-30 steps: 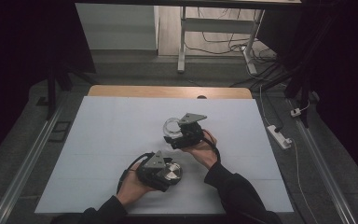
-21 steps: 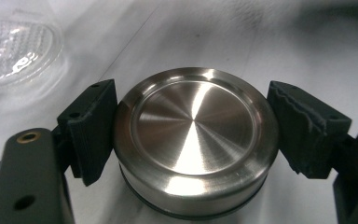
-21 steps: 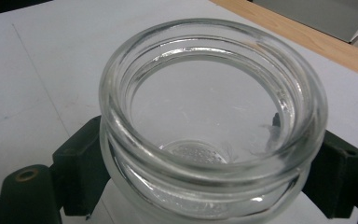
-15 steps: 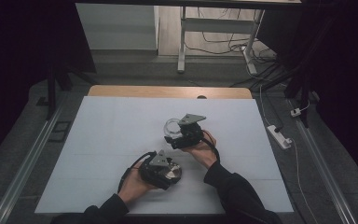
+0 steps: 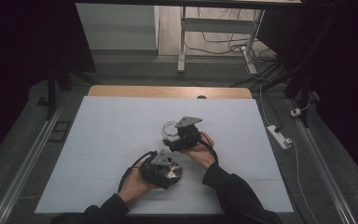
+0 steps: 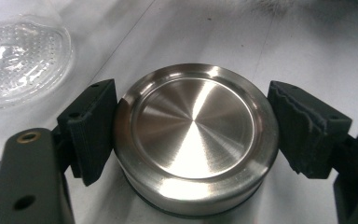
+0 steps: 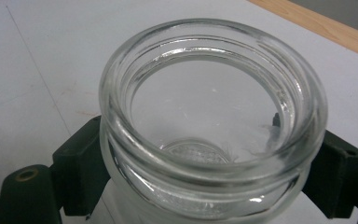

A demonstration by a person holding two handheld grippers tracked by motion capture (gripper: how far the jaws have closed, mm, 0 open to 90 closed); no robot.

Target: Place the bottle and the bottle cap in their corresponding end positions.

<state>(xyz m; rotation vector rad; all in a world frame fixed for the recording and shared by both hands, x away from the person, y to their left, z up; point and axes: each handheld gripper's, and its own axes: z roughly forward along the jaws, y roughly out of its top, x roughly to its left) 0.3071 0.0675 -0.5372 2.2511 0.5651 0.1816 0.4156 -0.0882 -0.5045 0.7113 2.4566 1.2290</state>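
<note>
Left gripper view: I'm clamping the steel lid (image 6: 193, 140) between my left gripper's (image 6: 193, 135) 2 jaws.
My right gripper (image 7: 209, 177) is gripping the open glass jar (image 7: 212, 116), sitting just ahead on the table (image 5: 102, 135).

Open glass jar (image 7: 212, 121) between black fingers (image 7: 81, 163) on white table (image 7: 42, 70)
</note>
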